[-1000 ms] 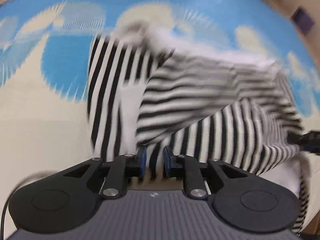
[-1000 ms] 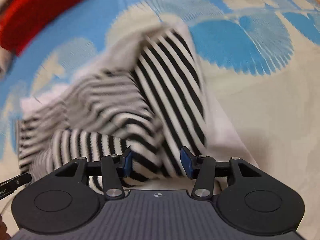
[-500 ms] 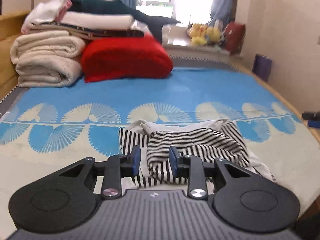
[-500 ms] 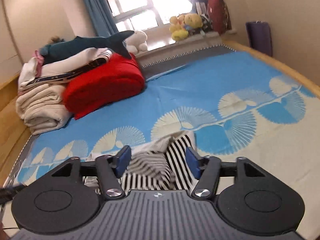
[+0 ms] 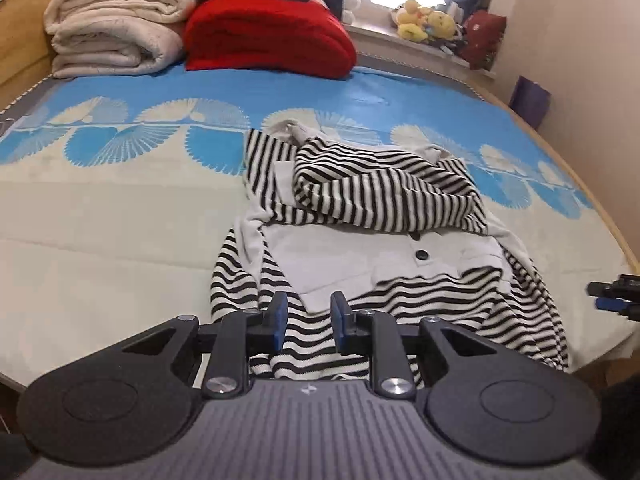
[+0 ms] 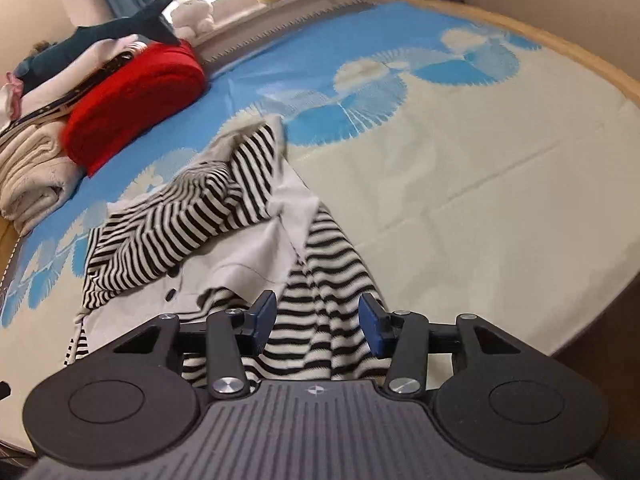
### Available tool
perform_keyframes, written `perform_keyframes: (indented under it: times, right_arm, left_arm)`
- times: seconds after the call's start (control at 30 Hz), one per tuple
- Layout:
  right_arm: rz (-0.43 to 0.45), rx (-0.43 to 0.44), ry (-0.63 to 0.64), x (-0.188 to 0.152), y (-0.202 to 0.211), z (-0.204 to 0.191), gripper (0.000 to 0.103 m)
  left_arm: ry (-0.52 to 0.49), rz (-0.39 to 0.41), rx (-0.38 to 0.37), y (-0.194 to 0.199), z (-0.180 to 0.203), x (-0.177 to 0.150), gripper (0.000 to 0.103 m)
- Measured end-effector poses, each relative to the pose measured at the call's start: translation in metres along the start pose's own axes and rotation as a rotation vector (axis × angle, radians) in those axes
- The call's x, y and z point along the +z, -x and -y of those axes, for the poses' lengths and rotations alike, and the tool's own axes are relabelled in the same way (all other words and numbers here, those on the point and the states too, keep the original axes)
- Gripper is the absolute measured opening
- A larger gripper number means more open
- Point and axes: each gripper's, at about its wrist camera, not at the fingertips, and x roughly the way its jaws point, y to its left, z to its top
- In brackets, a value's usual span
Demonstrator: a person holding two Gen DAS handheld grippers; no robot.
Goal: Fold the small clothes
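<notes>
A black-and-white striped garment (image 5: pixel 384 196) with a pale grey panel and a black button (image 5: pixel 421 255) lies on the bed, its upper part folded down over the middle. Its near hem hangs at the bed's front edge. My left gripper (image 5: pixel 308 316) hovers over that hem, jaws apart and closing, with the pads clear of the striped cloth seen between them. My right gripper (image 6: pixel 317 320) stands wider over the same garment (image 6: pixel 160 236) at its right hem, jaws also closing, with nothing pressed. Its tip (image 5: pixel 612 296) shows at the right edge of the left wrist view.
A red folded blanket (image 5: pixel 268 36) and cream folded blankets (image 5: pixel 112 36) are stacked at the far end of the blue and cream bedsheet (image 5: pixel 100 220). A shark plush (image 6: pixel 116 32) lies on top. Soft toys (image 5: pixel 424 24) line the window sill. The wooden bed edge (image 6: pixel 600 76) runs along the right.
Both grippers drew back from the garment and lifted, then tilted down toward its near hem. Their jaws stand narrower than half a second ago. The garment now lies still on the bed.
</notes>
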Motion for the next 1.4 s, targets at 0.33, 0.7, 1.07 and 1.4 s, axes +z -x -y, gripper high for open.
perform_keyframes:
  times: [0.33, 0.7, 1.07, 1.4]
  right_arm:
    - [-0.112, -0.077, 0.039, -0.011, -0.035, 0.000, 0.058]
    - [-0.289, -0.165, 0.084, -0.030, -0.078, -0.003, 0.070]
    - [-0.304, -0.177, 0.060, -0.036, -0.080, 0.003, 0.065]
    - [-0.170, -0.076, -0.032, -0.026, -0.044, 0.009, 0.010]
  left_arm:
    - [0.152, -0.123, 0.047, -0.057, -0.043, -0.015, 0.045]
    - [0.356, -0.309, 0.026, -0.103, -0.064, -0.032, 0.062]
    - [0.329, -0.353, 0.041, -0.121, -0.054, -0.047, 0.059]
    - [0.337, -0.234, 0.005, -0.080, -0.054, -0.038, 0.008]
